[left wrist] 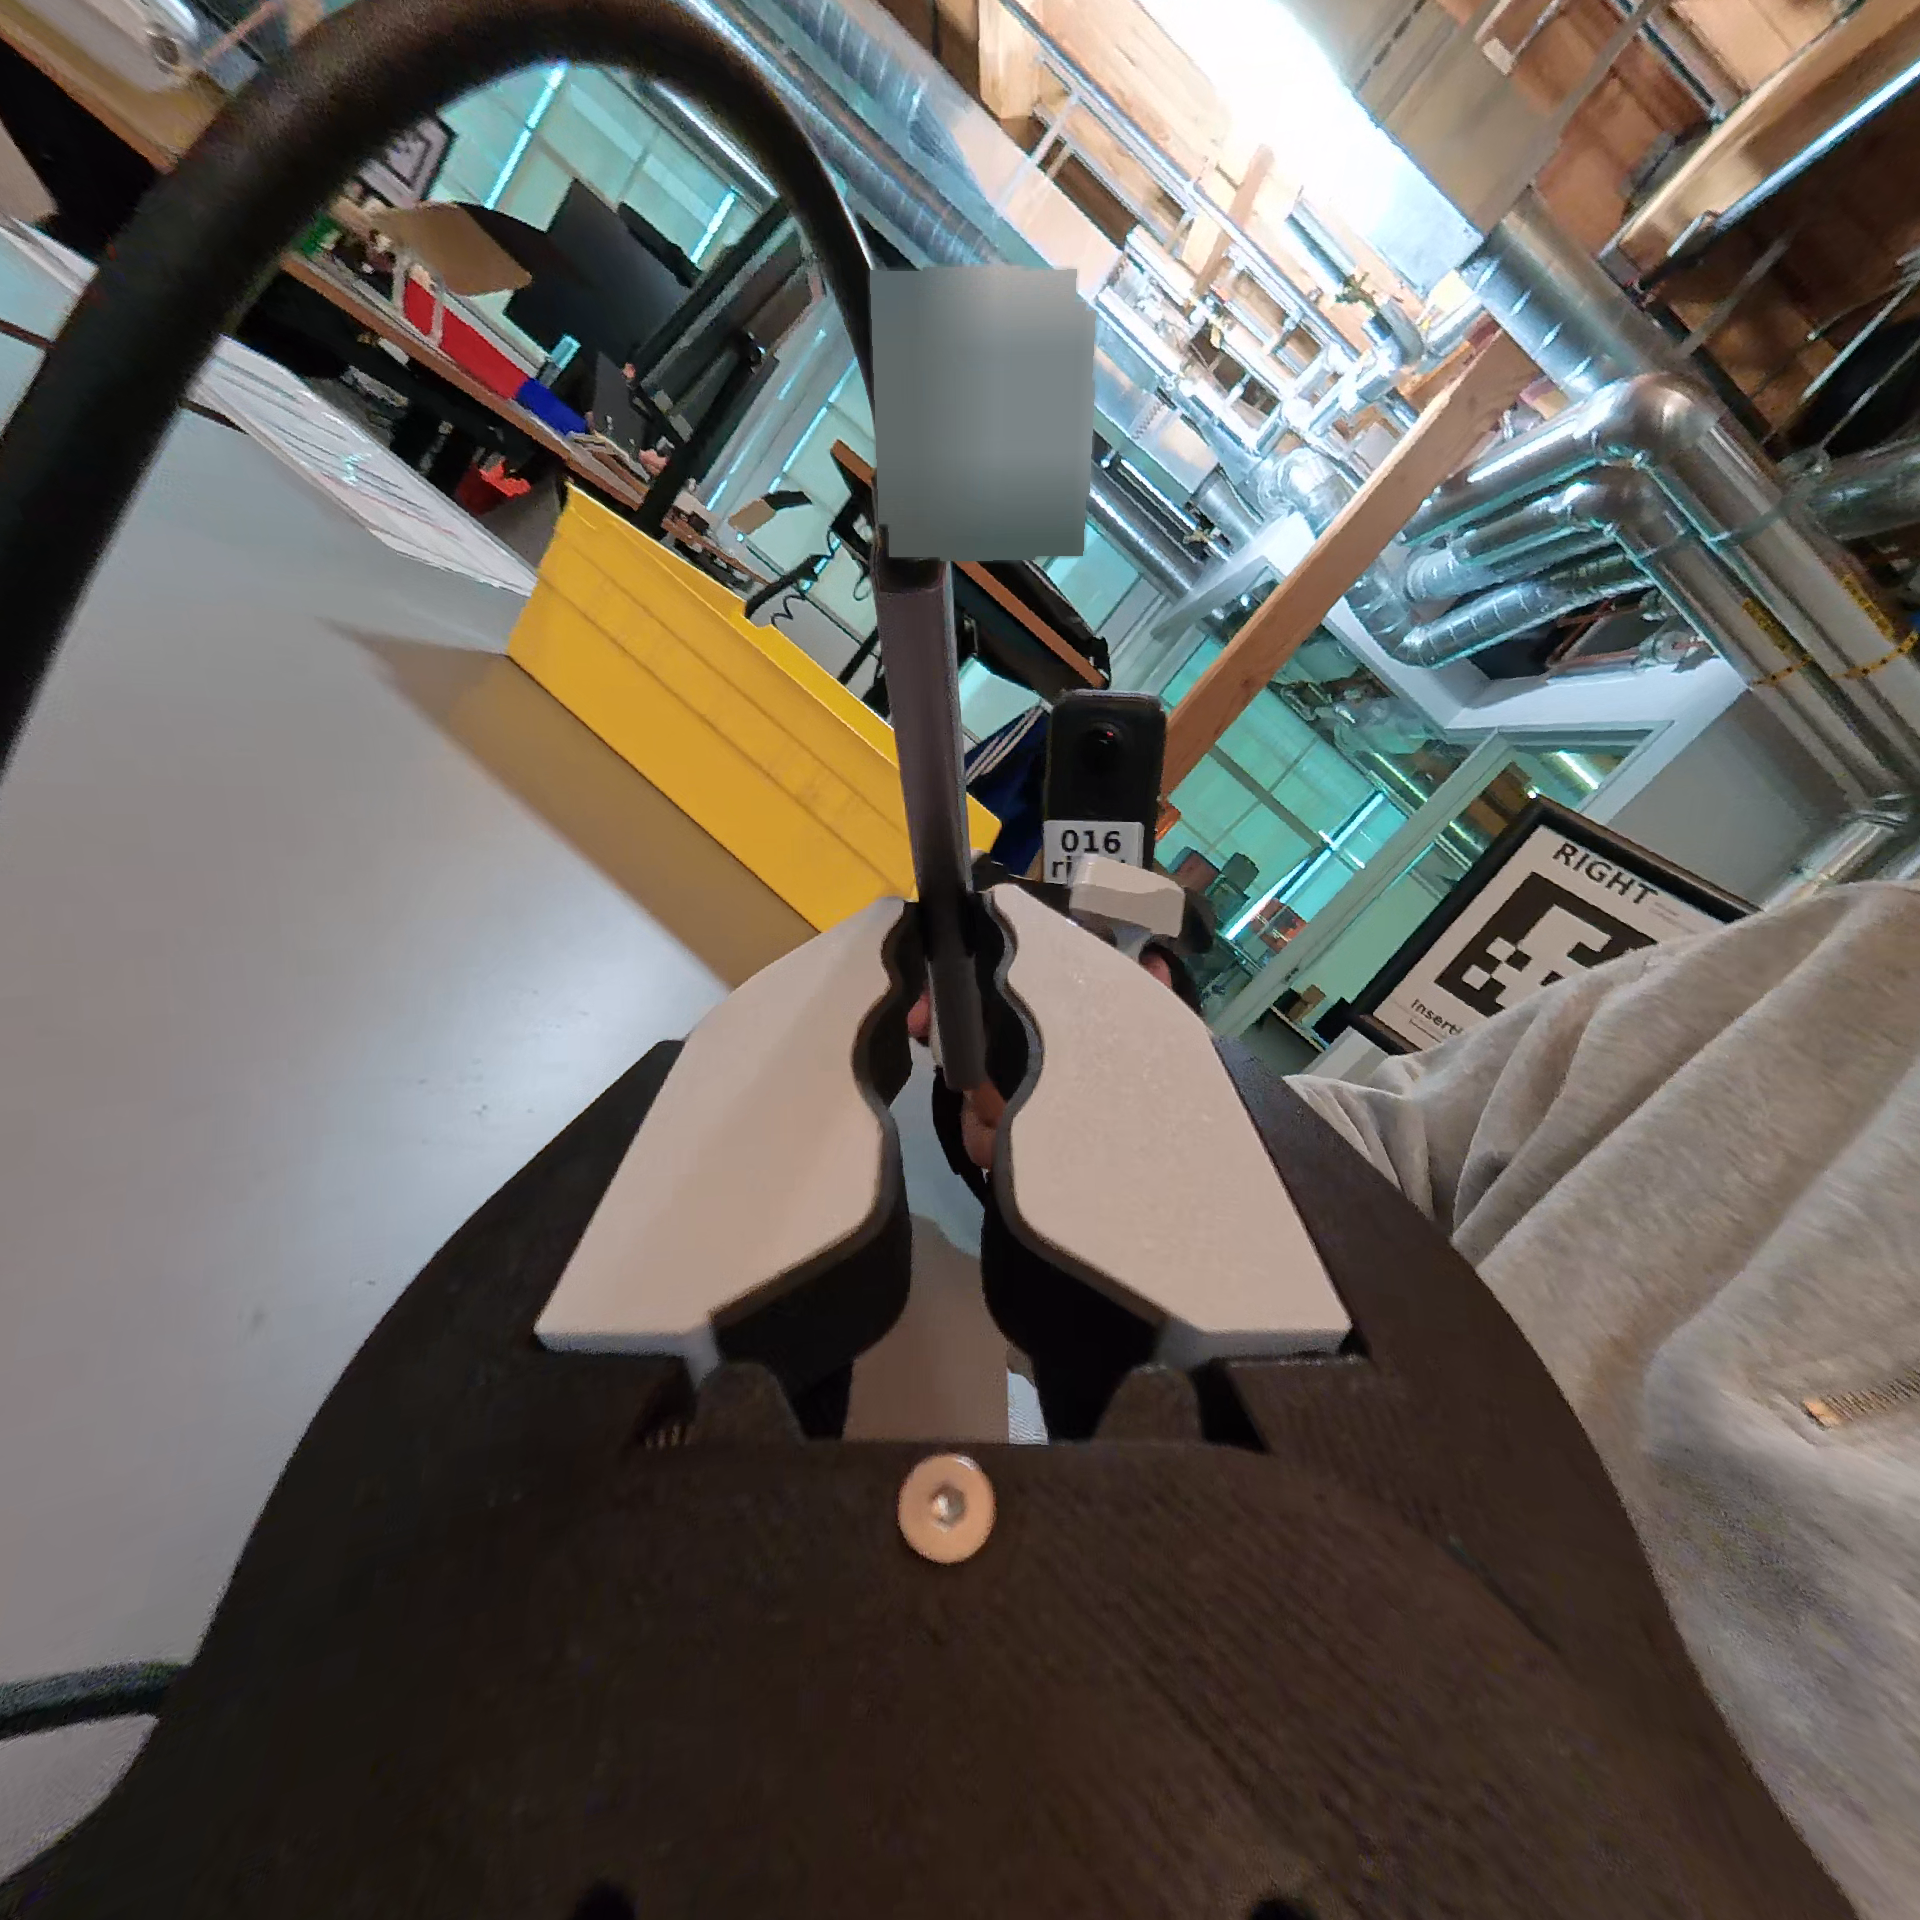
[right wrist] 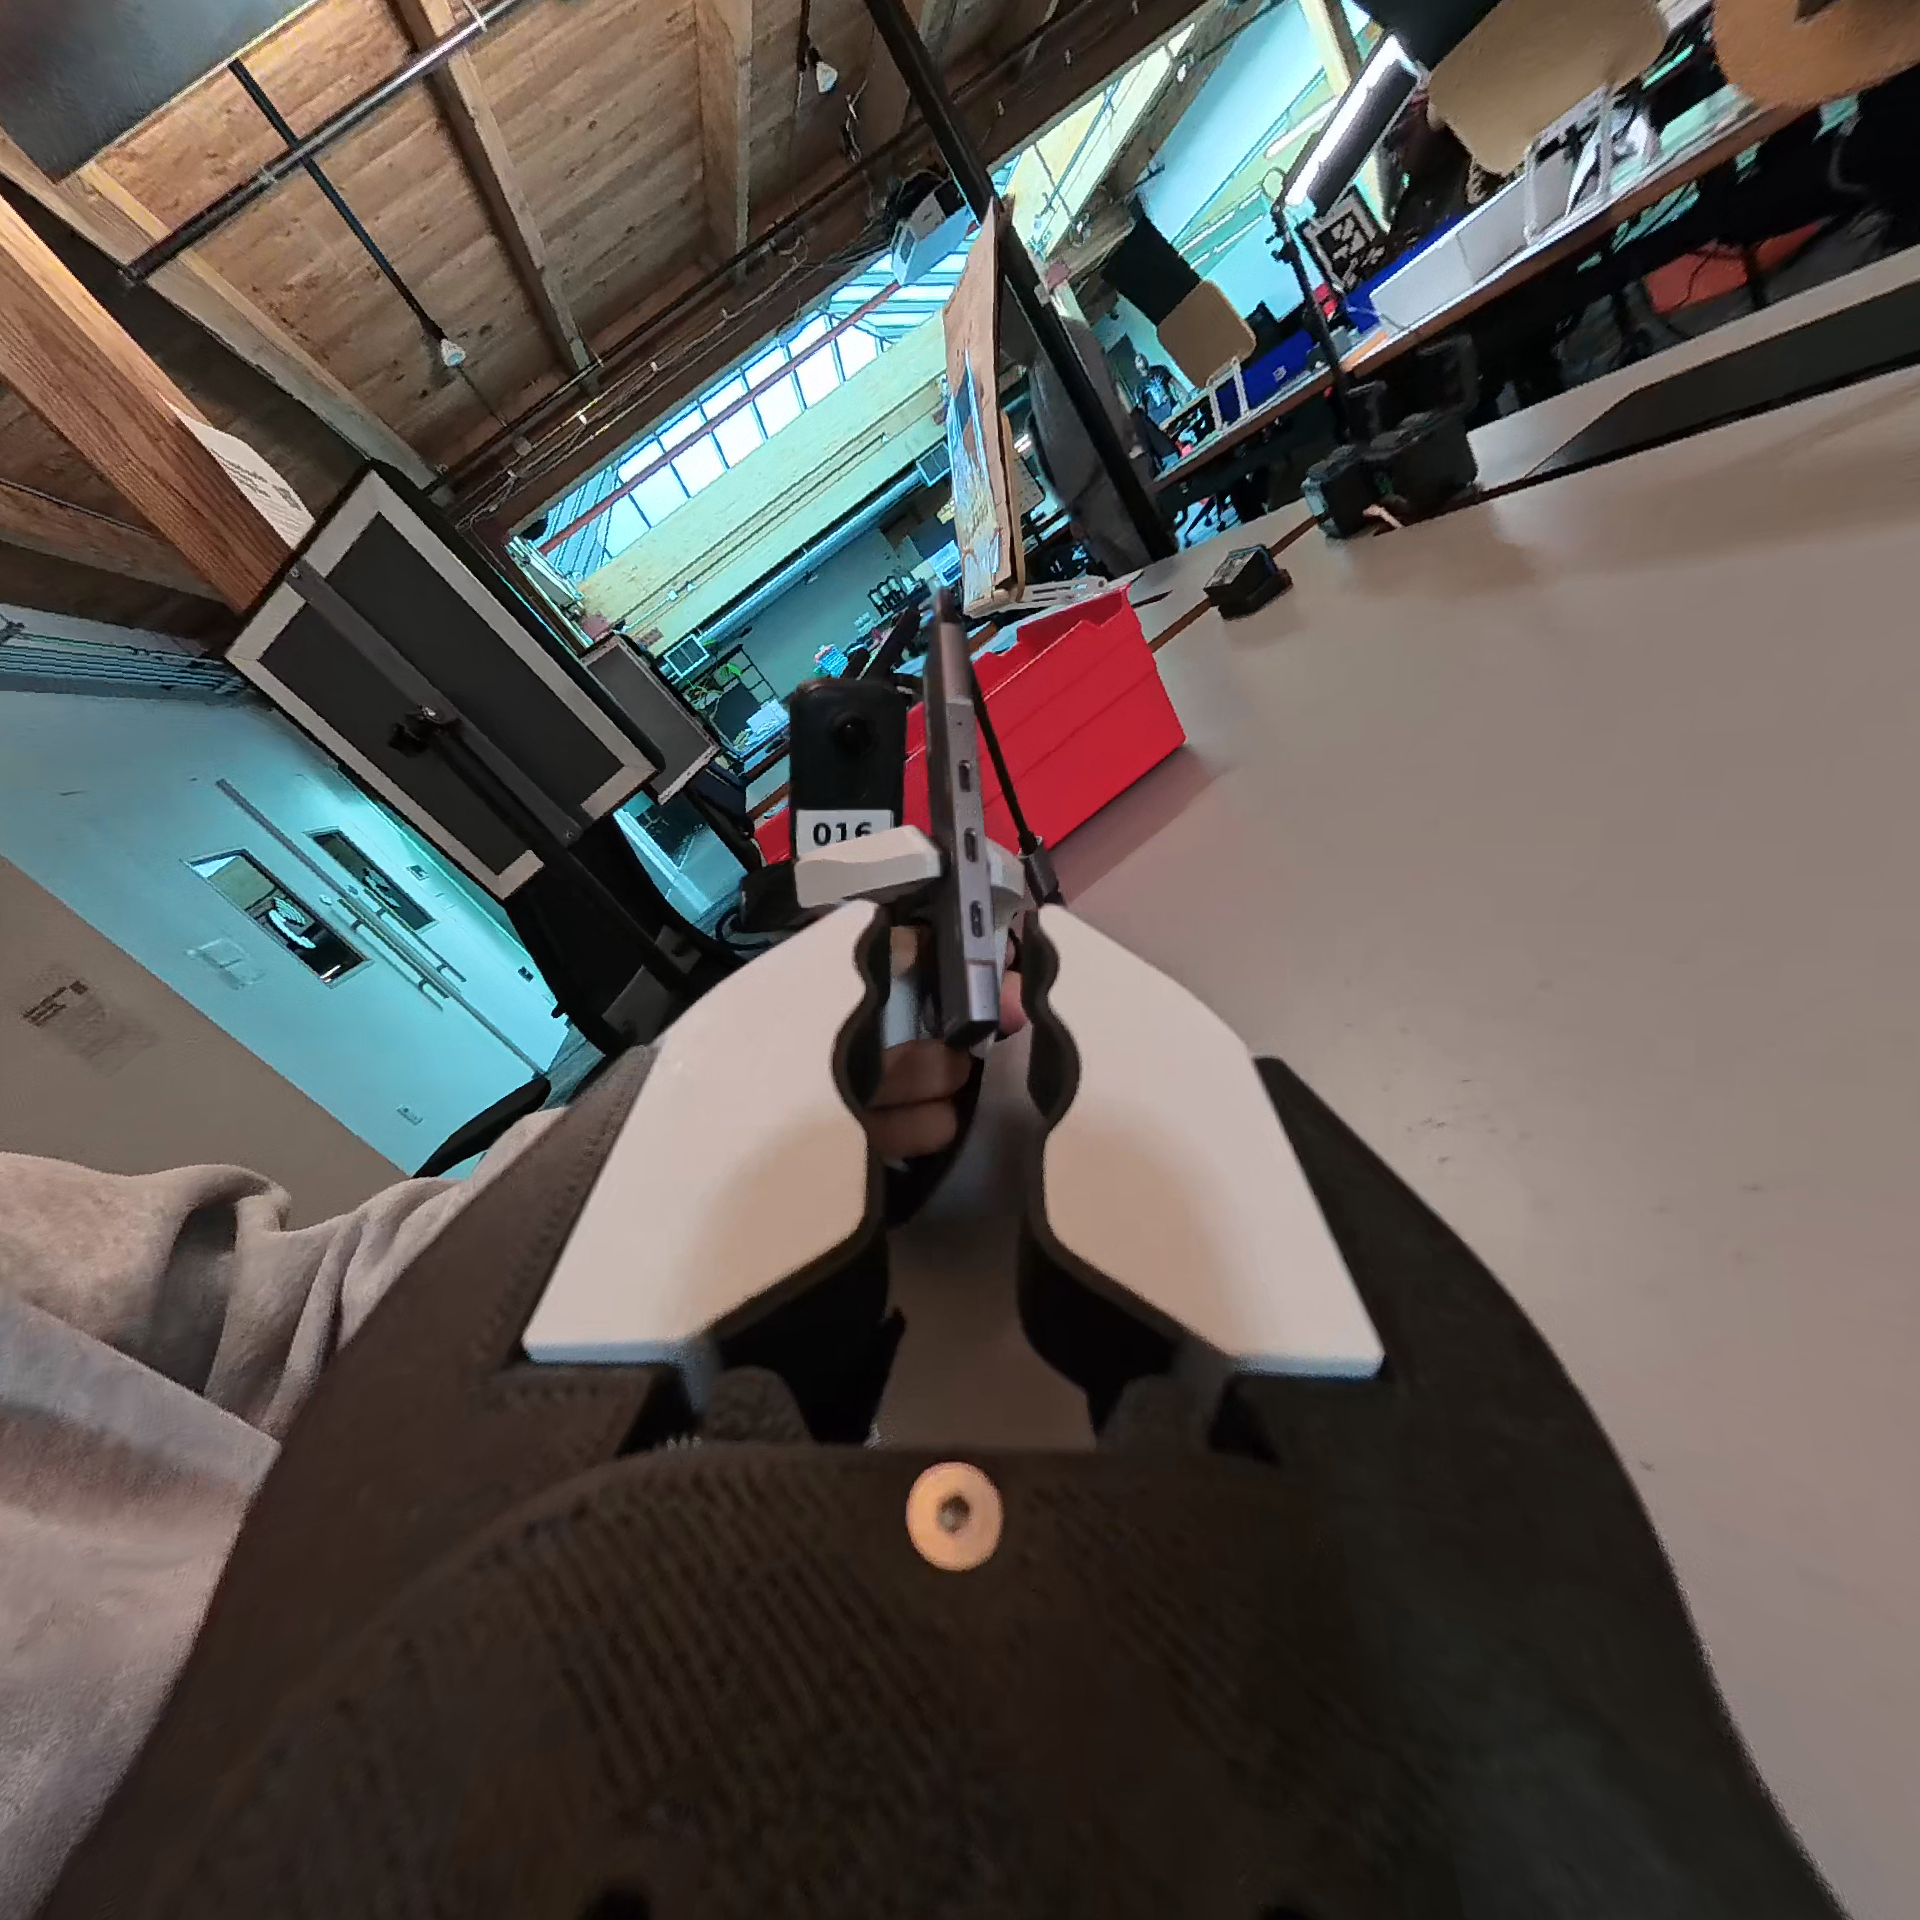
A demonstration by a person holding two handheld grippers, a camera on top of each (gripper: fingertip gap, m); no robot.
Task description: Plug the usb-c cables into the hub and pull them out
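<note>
My left gripper (left wrist: 951,914) is shut on a slim grey hub (left wrist: 930,748) and holds it upright above the table. The hub's thick black cable (left wrist: 312,135) arcs up and over to the left. In the right wrist view the hub (right wrist: 961,821) shows edge-on with several ports, held between the left gripper's white fingers (right wrist: 868,862). My right gripper (right wrist: 956,925) faces it with jaws a little apart; the hub's lower end sits in the gap without touching the pads. A thin black cable (right wrist: 1003,769) ends in a plug (right wrist: 1039,878) beside the right fingertip.
A white table (right wrist: 1507,935) lies below both grippers. A yellow bin (left wrist: 727,707) stands behind the hub in the left wrist view and a red bin (right wrist: 1049,717) in the right wrist view. Grey sleeves (left wrist: 1610,1195) (right wrist: 125,1351) fill the sides. A small black box (right wrist: 1247,577) sits far back. Spacing between my two grippers at the tips: around 4 centimeters.
</note>
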